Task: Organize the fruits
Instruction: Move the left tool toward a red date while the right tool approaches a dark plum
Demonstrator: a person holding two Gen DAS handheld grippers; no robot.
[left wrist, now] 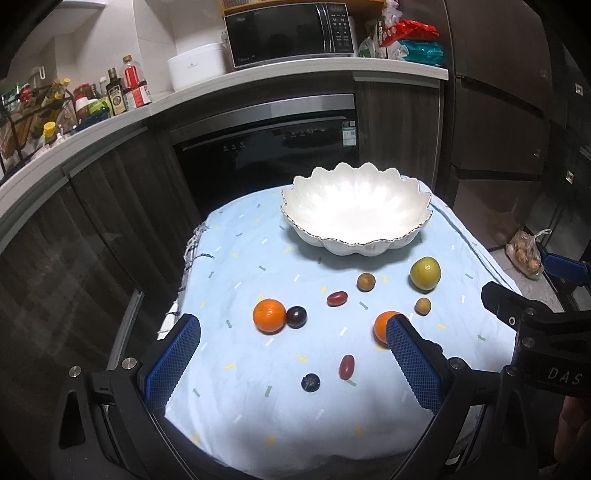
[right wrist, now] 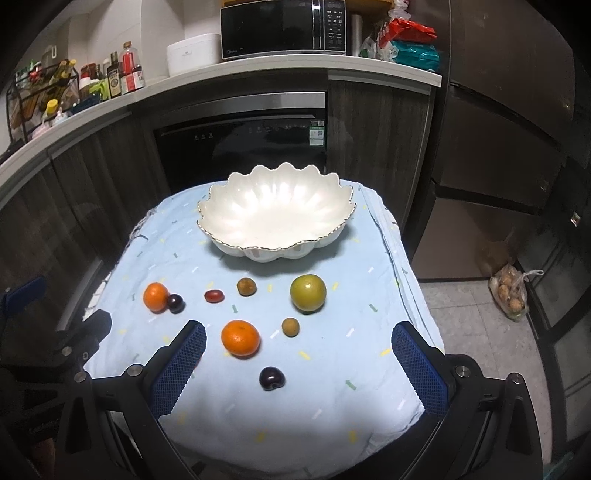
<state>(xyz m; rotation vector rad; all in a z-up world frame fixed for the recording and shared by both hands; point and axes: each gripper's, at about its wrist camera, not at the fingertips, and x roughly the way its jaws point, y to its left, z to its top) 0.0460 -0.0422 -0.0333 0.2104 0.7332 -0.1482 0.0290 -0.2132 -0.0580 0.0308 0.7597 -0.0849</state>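
Note:
An empty white scalloped bowl (left wrist: 354,248) (right wrist: 273,254) stands at the far end of a table covered in light blue cloth (left wrist: 258,424). In front of it lie loose fruits: a green apple (left wrist: 424,273) (right wrist: 307,293), two oranges (left wrist: 269,315) (right wrist: 240,338), a dark plum (left wrist: 296,316) (right wrist: 174,302), a red grape tomato (left wrist: 337,298) (right wrist: 214,295), small brown fruits (left wrist: 365,281) (right wrist: 290,326) and a dark cherry (right wrist: 271,377). My left gripper (left wrist: 293,322) hovers open above the near-left fruits. My right gripper (right wrist: 299,328) hovers open over the near-right ones. Neither holds anything.
Behind the table are a dark built-in oven (left wrist: 266,155), a counter with a microwave (left wrist: 288,33), a white cooker (left wrist: 195,70) and bottles (left wrist: 118,88). A bag of round items (right wrist: 511,291) lies on the floor to the right. Cabinets (right wrist: 498,147) stand on that side.

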